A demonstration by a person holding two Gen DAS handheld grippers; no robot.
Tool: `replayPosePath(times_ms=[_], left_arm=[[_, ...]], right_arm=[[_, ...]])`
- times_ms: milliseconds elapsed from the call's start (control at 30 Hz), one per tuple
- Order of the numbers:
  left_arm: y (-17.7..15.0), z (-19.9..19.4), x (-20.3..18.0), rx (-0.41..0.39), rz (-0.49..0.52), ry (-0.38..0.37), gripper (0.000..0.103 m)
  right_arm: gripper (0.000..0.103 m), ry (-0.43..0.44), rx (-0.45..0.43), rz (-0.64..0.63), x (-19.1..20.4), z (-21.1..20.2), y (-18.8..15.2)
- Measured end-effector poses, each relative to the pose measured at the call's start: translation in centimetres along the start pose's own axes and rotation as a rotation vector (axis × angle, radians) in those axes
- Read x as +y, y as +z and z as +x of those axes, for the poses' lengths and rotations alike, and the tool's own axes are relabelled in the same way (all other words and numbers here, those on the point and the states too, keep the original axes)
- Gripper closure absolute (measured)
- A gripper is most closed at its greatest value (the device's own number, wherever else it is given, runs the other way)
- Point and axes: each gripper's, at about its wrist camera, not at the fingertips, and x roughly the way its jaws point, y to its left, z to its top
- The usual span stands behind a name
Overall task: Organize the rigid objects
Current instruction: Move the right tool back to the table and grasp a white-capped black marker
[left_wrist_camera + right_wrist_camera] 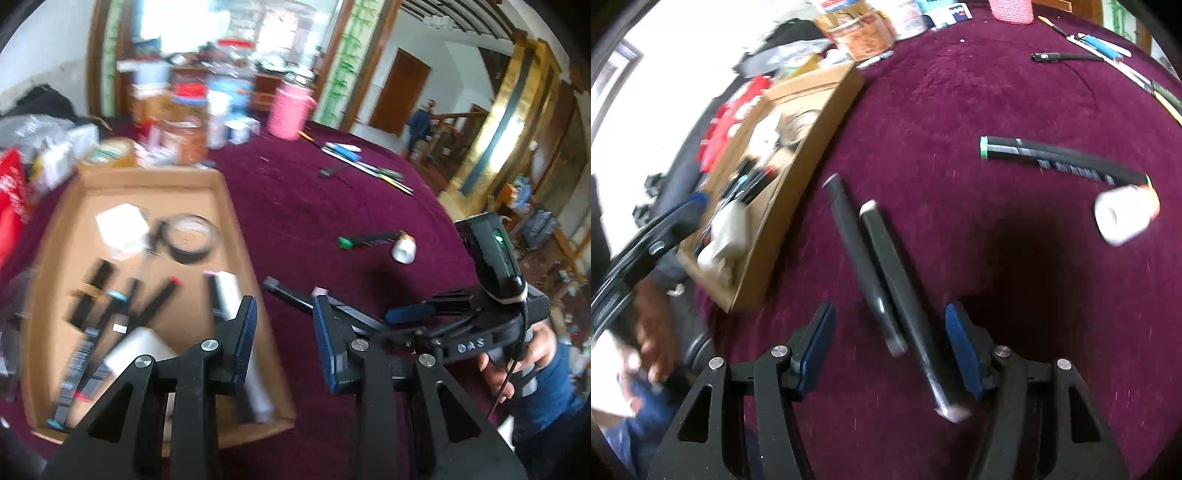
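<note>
Ideally the right tool (890, 350), part open over two black markers (886, 280) on the table (960, 110), straddles one only; left tool (284, 339) empty, narrowly open.

Open maroon cloth (960, 110) runs clear through the table's middle, between the cardboard tray (236, 229) and the far row of pens (369, 166); a gripper could pass there unhindered.

Two black markers (882, 273) lie side by side just beside the tray's near wall, between the right gripper (890, 350) jaws, which stand apart without touching them.

Further right, a green-capped marker (1052, 155) and a white roll (1123, 214) lie touching or nearly so; blur prevents certainty.

Tray floor is crowded along its near half; a bare patch shows by its far wall.

Clutter and a pink basket (290, 110) block the table's far edge.
</note>
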Motion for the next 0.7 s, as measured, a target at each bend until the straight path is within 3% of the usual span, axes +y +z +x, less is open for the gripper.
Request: replayPosePath(times_ms=[100, 167, 233, 300, 333, 400, 533, 567, 633, 700], left_arm=[[-0.3, 1.7, -1.6, 0.045, -0.023, -0.079, 0.074], [-0.4, 2.9, -2.7, 0.075, -0.024, -0.088, 0.074], [-0.4, 3.6, -3.5, 0.092, -0.025, -0.068, 0.074], [-0.4, 3.8, -3.9, 0.098, -0.021, -0.054, 0.074], [-0.3, 3.7, -4.0, 0.096, -0.021, -0.047, 0.074], [-0.2, 3.9, -4.1, 0.094, -0.021, -0.027, 0.074], [-0.2, 4.4, -4.2, 0.092, -0.031, -0.020, 0.074], [-0.2, 4.6, -4.2, 0.093, -0.038, -0.018, 0.074], [-0.4, 5.1, -4.1, 0.104, -0.046, -0.015, 0.074], [-0.6, 5.5, -4.0, 0.116, -0.063, -0.018, 0.074]], right_arm=[[0.047, -0.067, -0.101, -0.028, -0.9, -1.6, 0.3], [0.047, -0.093, -0.114, -0.067, -0.7, -1.2, 0.6], [0.051, -0.100, -0.110, -0.121, 0.1, -0.3, 0.6], [0.066, -0.140, -0.104, -0.144, 0.1, 0.4, 0.3], [0.067, -0.148, -0.105, -0.148, 0.0, 0.7, 0.0], [0.068, -0.114, -0.106, -0.150, -0.2, 0.8, 0.1], [0.068, -0.172, -0.118, -0.229, 0.9, 2.3, -0.5], [0.071, -0.212, -0.126, -0.253, 1.2, 2.5, -0.5], [0.088, -0.284, -0.137, -0.261, 1.2, 2.2, -1.0], [0.091, -0.315, -0.155, -0.210, 0.2, 1.4, -1.1]])
